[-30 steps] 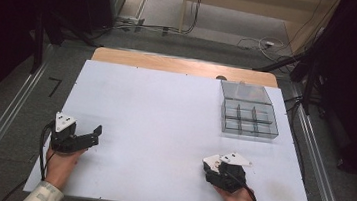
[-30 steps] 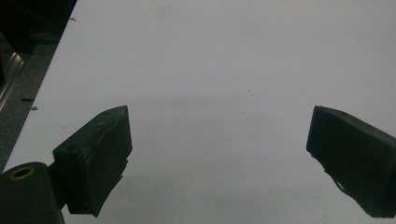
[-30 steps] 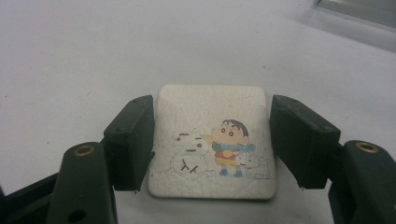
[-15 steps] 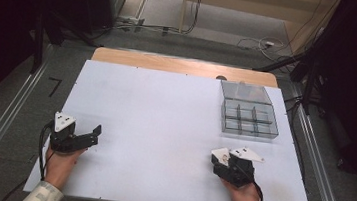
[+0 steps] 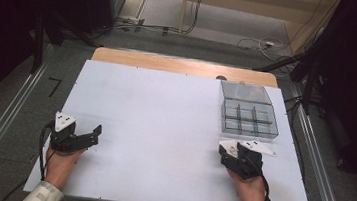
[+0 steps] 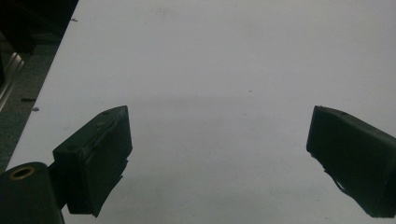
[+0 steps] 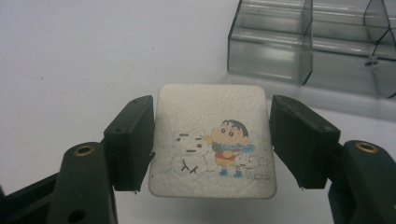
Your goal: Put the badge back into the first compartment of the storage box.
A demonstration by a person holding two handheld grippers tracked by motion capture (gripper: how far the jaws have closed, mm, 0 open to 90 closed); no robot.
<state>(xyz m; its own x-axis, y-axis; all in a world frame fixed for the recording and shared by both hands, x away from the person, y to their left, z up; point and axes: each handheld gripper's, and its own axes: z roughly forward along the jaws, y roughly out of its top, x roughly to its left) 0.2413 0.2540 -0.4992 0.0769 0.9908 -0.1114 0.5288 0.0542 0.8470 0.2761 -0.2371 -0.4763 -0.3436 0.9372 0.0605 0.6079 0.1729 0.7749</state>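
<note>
— Item one?

— White square eraser (image 7: pixel 212 140) with a cartoon print, held between my right gripper (image 5: pixel 241 156) jaws, which are closed on its two side edges. It sits just short of the clear compartment box (image 5: pixel 248 116).

— Orientation?

— Near square, so no clear long axis; printed face up, figure's head toward the box.

— Step?

— Carrying, I judge. Next calls for choosing a compartment and lowering in level.

— Item two?

— Left gripper (image 5: pixel 82 138): jaws wide apart, empty, over the white table (image 5: pixel 165 114).
</note>
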